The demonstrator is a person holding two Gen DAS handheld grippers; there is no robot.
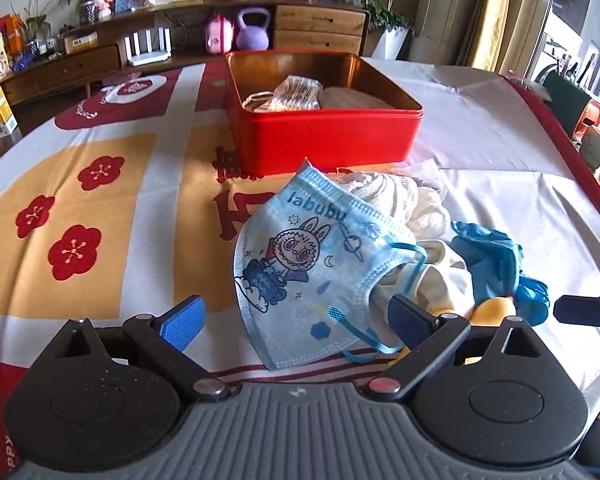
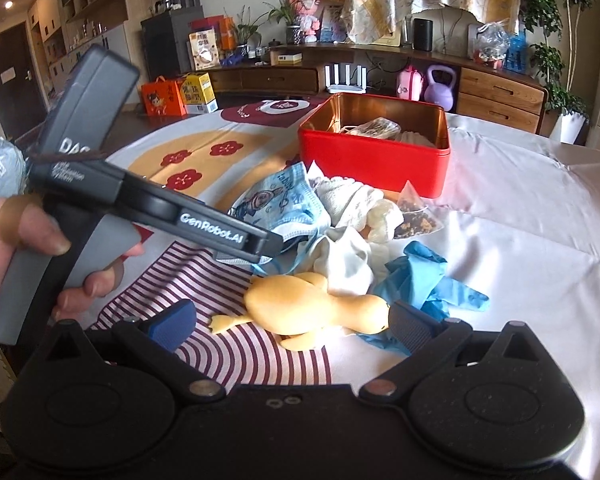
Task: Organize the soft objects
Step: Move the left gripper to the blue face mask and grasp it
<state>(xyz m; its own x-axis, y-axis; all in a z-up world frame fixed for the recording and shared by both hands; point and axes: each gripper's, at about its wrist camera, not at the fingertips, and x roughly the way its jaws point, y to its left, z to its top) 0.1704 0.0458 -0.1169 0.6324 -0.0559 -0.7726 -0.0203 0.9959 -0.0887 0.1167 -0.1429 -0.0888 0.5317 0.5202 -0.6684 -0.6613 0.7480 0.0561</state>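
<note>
Mask (image 1: 312, 256), cloth (image 1: 396, 196), glove (image 1: 496, 264) before tin (image 1: 324, 140).

Daylight fills both views, coming from a window (image 1: 572, 32) at the far right of the left wrist view. The white tablecloth (image 2: 520, 208) is nearly blown out on its right side. The red tin (image 1: 324, 140) throws a pinkish glow onto the cloth. Fisheye distortion bends the room's edges; corners vignette black. The background shelving looks slightly soft.
</note>
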